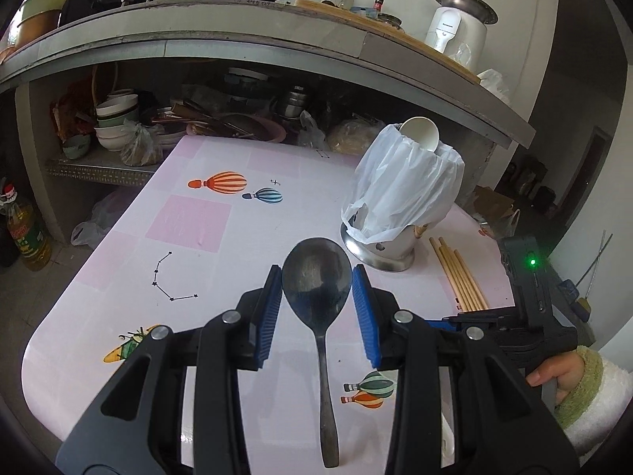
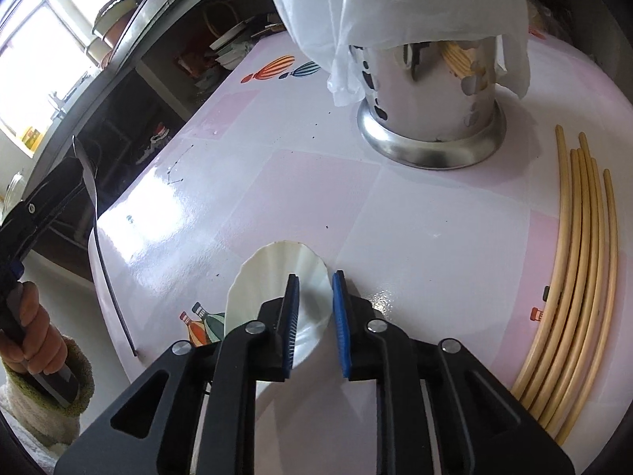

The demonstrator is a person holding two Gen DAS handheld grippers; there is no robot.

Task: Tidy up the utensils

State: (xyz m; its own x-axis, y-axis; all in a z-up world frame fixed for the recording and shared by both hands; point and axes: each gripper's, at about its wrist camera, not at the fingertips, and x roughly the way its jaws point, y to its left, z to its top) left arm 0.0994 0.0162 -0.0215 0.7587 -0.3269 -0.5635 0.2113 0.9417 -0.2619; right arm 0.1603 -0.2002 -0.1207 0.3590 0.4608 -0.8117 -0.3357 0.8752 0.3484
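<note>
Left gripper (image 1: pixel 316 289) clamped on metal spoon (image 1: pixel 316 281) bowl, lifted above table (image 1: pixel 190 213). Stiff, slick, handle-heavy; may pivot. Right gripper (image 2: pixel 314 308) jaws apart over white spoon (image 2: pixel 253 277) lying on table; light, likely brittle. Holder (image 1: pixel 395 245) nearby.

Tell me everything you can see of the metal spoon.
The metal spoon is dark, dull and tarnished, with a broad oval bowl and a long thin handle widening at its end. The left gripper clamps the bowl's edges between its blue pads. In the right wrist view it hangs off the table, handle down, touching nothing else.
</note>
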